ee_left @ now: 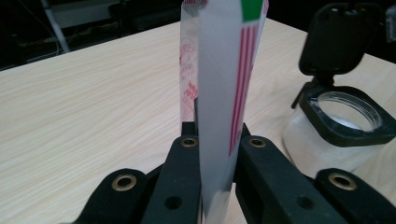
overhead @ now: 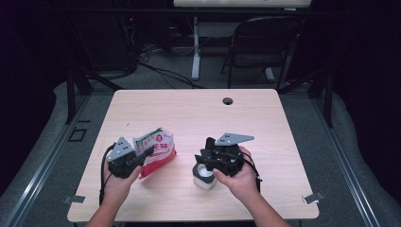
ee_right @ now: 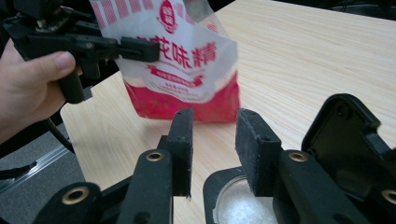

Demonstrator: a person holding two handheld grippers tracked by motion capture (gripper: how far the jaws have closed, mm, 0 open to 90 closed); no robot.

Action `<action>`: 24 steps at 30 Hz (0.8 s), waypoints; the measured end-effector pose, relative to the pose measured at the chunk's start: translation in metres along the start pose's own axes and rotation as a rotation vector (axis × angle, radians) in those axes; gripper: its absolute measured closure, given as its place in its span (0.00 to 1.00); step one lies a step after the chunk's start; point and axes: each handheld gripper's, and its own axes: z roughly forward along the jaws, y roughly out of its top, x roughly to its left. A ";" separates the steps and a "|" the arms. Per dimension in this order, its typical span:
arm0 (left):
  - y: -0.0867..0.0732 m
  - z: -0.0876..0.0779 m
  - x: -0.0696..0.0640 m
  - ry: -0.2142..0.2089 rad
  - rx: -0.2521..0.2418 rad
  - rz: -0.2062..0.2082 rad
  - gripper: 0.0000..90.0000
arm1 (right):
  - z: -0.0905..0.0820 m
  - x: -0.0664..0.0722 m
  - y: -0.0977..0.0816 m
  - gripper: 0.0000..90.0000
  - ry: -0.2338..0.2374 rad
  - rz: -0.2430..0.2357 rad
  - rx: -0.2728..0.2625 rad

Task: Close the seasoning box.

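Note:
A red-and-white printed bag (overhead: 157, 147) stands tilted on the left half of the wooden table (overhead: 198, 113). My left gripper (overhead: 144, 155) is shut on the bag's edge; in the left gripper view the thin bag (ee_left: 219, 93) is pinched between both pads. Right of it stands a white jar (overhead: 204, 178) with a black rim and a black flip lid (ee_left: 338, 37) standing open. My right gripper (overhead: 208, 160) hovers just over the jar, its jaws open with nothing between them. In the right gripper view (ee_right: 214, 126) the jar mouth (ee_right: 233, 207) lies below and the bag (ee_right: 187, 60) beyond.
A round cable hole (overhead: 228, 100) sits near the table's far edge. Behind the table stand a black folding chair (overhead: 265, 42) and a white desk leg (overhead: 195, 52), with cables on the floor. Bare wood stretches across the far and right parts of the tabletop.

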 end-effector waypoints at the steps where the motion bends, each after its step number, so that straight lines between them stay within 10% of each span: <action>1: 0.000 -0.002 0.003 0.008 -0.001 -0.006 1.00 | 0.000 0.000 0.000 0.74 0.001 0.002 -0.002; 24: 0.005 -0.032 0.057 0.194 0.032 -0.033 1.00 | -0.007 -0.005 -0.005 0.73 -0.010 0.019 -0.015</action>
